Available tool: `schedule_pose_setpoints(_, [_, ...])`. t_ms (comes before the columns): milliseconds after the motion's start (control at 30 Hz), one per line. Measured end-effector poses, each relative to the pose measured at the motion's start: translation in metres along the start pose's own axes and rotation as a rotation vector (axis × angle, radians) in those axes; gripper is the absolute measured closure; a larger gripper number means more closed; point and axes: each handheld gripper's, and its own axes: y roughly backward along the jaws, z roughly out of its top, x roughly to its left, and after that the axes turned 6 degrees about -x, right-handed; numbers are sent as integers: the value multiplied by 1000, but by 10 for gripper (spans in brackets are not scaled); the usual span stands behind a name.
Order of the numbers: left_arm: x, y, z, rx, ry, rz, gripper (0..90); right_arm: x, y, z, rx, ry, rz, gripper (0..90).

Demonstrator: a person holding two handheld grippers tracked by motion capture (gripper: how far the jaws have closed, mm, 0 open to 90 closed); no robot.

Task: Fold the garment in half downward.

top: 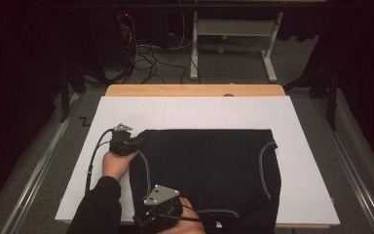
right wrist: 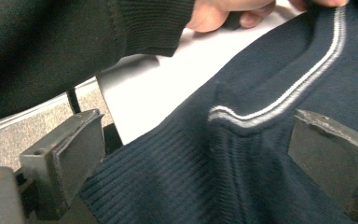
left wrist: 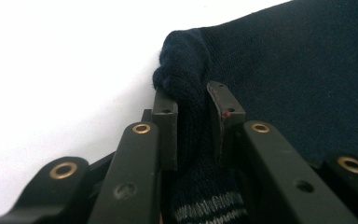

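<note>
Sweater [top: 209, 170], dark navy with a pale stripe along its seams, lies flat on the white board [top: 195, 114], covering the board's near and middle part and reaching its near edge. My left gripper [top: 137, 142] sits at the sweater's far-left corner, and in the left gripper view [left wrist: 193, 109] its pads are pinched narrow on a bunched fold of the knit, which bulges up between them. My right gripper [top: 148, 218] is at the sweater's near-left edge, close to the board's near rim. In the right gripper view [right wrist: 196, 154] its pads stand wide, one on each side of the ribbed hem and striped seam, neither pressing the cloth. Beyond them I see my sleeve [right wrist: 74, 42] and hand [right wrist: 223, 11] over the board.
</note>
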Motion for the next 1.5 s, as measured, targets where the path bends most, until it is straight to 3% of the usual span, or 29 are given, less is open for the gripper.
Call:
schedule_pose_setpoints(233, [1,0,0,-1,4,-4,715,8,-16,-2,63,-4,10,106])
schedule_pose_setpoints(400, [1,0,0,-2,7,-7,714,9,-22,-3,90,-12,-8,122])
schedule_pose_setpoints(567, [1,0,0,-1,3,-3,714,13,-28,0,119,13,-67,155])
schedule_pose_setpoints(667, [0,0,0,-1,0,0,714,18,-31,0,126,48,-128,191])
schedule_pose_setpoints(800, [-1,0,0,-2,-3,3,714,20,-31,-2,117,63,-168,265])
schedule_pose_setpoints(1000, [-1,0,0,-3,-5,6,714,18,-28,-1,119,69,-180,371])
schedule_pose_setpoints(1200, [-1,0,0,-3,-5,7,713,14,-25,-1,116,66,-202,533])
schedule_pose_setpoints(1300, [-1,0,0,-3,-3,5,713,10,-23,-1,114,43,-215,646])
schedule_pose_setpoints(1500, [-1,0,0,-3,-9,12,710,6,-21,0,116,13,-210,712])
